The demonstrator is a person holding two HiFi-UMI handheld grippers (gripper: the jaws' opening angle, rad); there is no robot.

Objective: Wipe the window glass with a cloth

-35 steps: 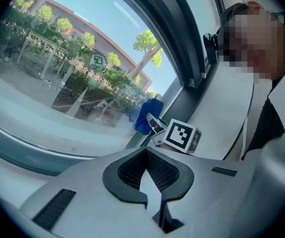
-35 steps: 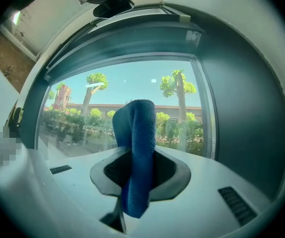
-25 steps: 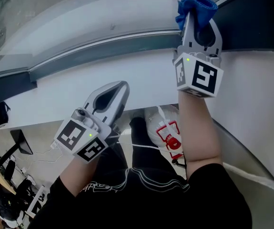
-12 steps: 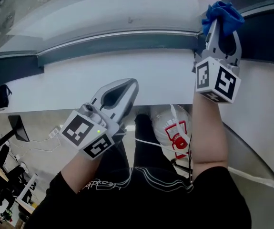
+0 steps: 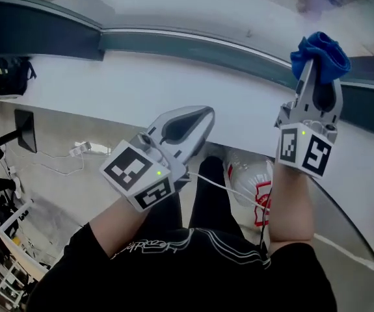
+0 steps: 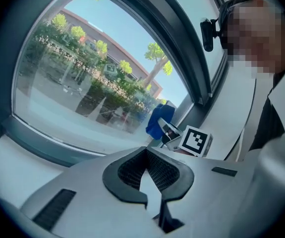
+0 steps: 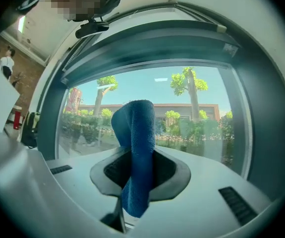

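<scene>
Nearest: dark shirt (image 5: pixel 193 265) with white line print, both forearms raised. Below on the floor, a clear plastic bag (image 5: pixel 255 187) with red print and a thin white cable (image 5: pixel 229 186) running across it.

Left gripper (image 5: pixel 203 113): jaws closed tip to tip, nothing between them, only the oval hollow behind the pads. It is held over the near edge of the white sill (image 5: pixel 95 93), low and well apart from the pane.

Right gripper (image 5: pixel 311 70): held higher and further forward, jaws clamped on the cloth (image 5: pixel 321 52). The cloth runs up through the hollow between the pads and bunches out past the jaw tips, with a short tail hanging behind them.

Cloth: deep blue, soft, towel-like nap, folded into a thick upright roll with a rounded top.

Beyond the sill: dark grey window frame (image 5: pixel 193 43), curved by the lens. The cloth sits over this frame at the lower right of the window glass (image 5: pixel 193 8); from the left gripper view it shows by the lower corner of the pane. Whether it touches the glass cannot be told.

Furthest, through the glass: green trees, a hedge, a long low building, blue sky.
</scene>
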